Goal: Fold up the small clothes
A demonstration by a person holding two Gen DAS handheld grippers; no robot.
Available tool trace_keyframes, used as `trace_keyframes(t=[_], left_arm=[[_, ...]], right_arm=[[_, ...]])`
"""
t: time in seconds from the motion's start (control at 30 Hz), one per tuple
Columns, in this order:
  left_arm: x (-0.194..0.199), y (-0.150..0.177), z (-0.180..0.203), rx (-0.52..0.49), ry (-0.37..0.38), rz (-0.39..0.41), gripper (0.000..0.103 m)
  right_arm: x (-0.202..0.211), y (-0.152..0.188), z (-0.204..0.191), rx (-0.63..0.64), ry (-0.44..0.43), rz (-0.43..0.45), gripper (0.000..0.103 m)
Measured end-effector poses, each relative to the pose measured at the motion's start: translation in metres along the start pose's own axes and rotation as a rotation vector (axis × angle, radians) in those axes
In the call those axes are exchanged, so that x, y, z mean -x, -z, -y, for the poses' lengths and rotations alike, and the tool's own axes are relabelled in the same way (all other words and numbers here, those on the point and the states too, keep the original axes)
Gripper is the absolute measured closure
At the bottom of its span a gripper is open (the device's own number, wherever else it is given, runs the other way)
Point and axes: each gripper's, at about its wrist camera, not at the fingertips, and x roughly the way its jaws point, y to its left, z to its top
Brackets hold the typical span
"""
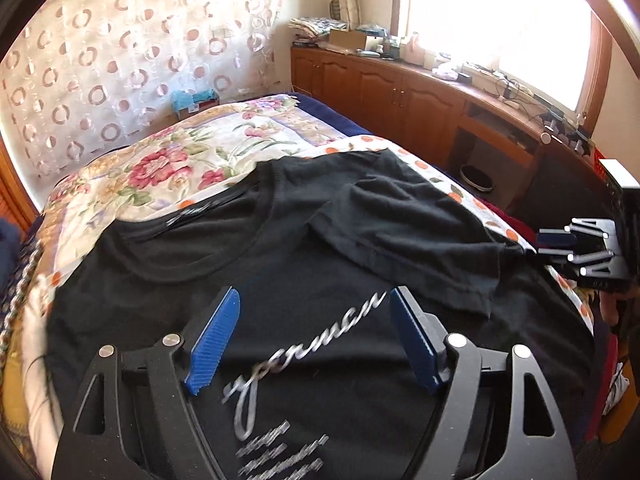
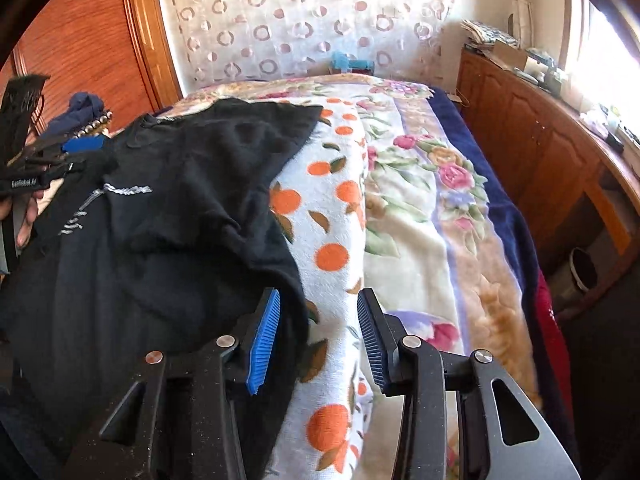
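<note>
A black T-shirt (image 1: 304,264) with silver script lettering lies spread on the bed, one sleeve folded inward across its chest (image 1: 404,224). My left gripper (image 1: 316,320) is open and empty, hovering over the shirt's chest print. My right gripper (image 2: 318,320) is open and empty at the shirt's right edge (image 2: 224,216); its left fingertip (image 2: 266,328) lies over the black cloth, its right one over the blanket. The right gripper also shows at the right edge of the left wrist view (image 1: 576,248), and the left gripper at the left edge of the right wrist view (image 2: 52,160).
The shirt rests on an orange-print blanket (image 2: 332,216) over a floral bedspread (image 1: 192,152). A wooden cabinet with clutter (image 1: 400,88) runs along the bed's far side under a bright window. A waste bin (image 1: 476,178) stands on the floor. A patterned curtain (image 1: 120,60) hangs behind.
</note>
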Motion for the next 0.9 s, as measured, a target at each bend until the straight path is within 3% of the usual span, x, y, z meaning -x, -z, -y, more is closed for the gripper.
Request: trace_keyframes(t=[0.2, 0.3, 0.53, 0.7, 0.9], left_arm=[[0.025, 0.022, -0.050, 0.031, -0.104, 0.007, 0.025], [0.032, 0.027, -0.083, 0.081, -0.150, 0.003, 0.025], [0.026, 0.029, -0.152, 0.187, -0.210, -0.027, 0.027], [0.009, 0.028, -0.168, 0.202, -0.242, -0.058, 0.037], [-0.010, 0.019, -0.174, 0.184, -0.270, -0.087, 0.037]], right_arm=[[0.006, -0.022, -0.006, 0.029, -0.039, 0.043, 0.061], [0.003, -0.042, -0.013, 0.062, -0.041, 0.065, 0.052], [-0.034, -0.093, -0.025, 0.113, -0.056, 0.069, 0.051], [-0.074, -0.114, -0.026, 0.133, -0.051, 0.032, 0.051], [-0.110, -0.130, -0.019, 0.132, -0.043, -0.006, 0.051]])
